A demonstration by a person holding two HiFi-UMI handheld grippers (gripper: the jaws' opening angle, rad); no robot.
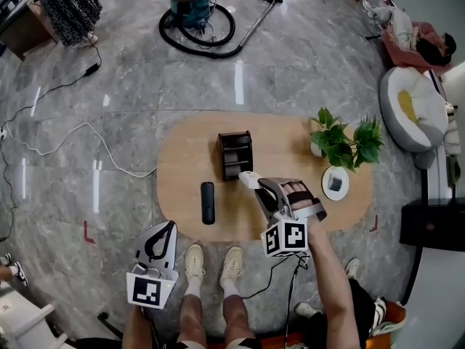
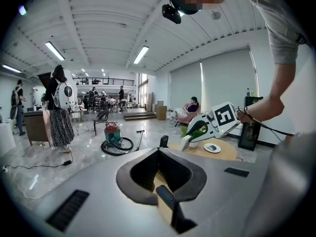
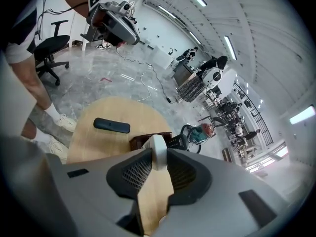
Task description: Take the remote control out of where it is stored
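Note:
On the oval wooden table (image 1: 182,158) stands a dark brown storage box (image 1: 236,155). My right gripper (image 1: 259,186) hangs just in front of the box, shut on a white remote control (image 1: 249,179) whose end pokes out toward it. In the right gripper view the white remote (image 3: 158,151) sits between the jaws, with the box (image 3: 146,141) behind it holding a black buttoned remote (image 3: 176,142). Another black remote (image 1: 208,203) lies flat on the table left of the gripper. My left gripper (image 1: 172,225) hovers at the table's near edge, its tips together and nothing in them.
A potted plant (image 1: 341,142) and a round white dish (image 1: 335,183) occupy the table's right end. My shoes (image 1: 213,262) stand at the near edge. On the floor beyond are a vacuum cleaner (image 1: 190,2) with its hose, and cables at the left. A black cabinet (image 1: 432,224) stands at the right.

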